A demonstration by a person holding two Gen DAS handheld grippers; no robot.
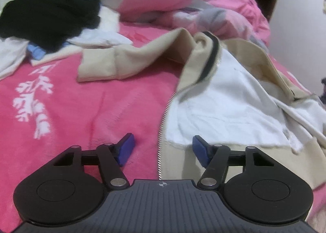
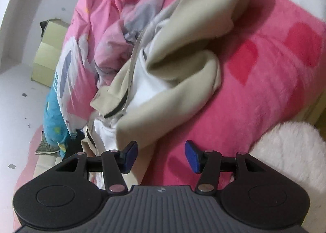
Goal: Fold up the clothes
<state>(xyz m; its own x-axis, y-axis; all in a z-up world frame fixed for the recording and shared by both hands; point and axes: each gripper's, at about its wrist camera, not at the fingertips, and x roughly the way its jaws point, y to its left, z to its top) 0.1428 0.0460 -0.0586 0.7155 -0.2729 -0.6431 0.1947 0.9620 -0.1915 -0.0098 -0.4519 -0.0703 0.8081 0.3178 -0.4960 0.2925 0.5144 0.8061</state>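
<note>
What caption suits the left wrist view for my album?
Open left gripper hovers over a beige zip jacket's edge on a pink blanket.

Beige jacket (image 1: 234,161) with white lining, pink blanket (image 1: 81,110) with white leaf pattern, black garment (image 1: 49,17)

Beige jacket (image 1: 234,90) cut off at right edge in left wrist view, its far sleeve (image 2: 216,2) motion-blurred in right wrist view, black garment (image 1: 49,17) beyond the jacket soft and shapeless, cardboard box (image 2: 49,53) partly hidden behind pink duvet (image 2: 97,29)
</note>
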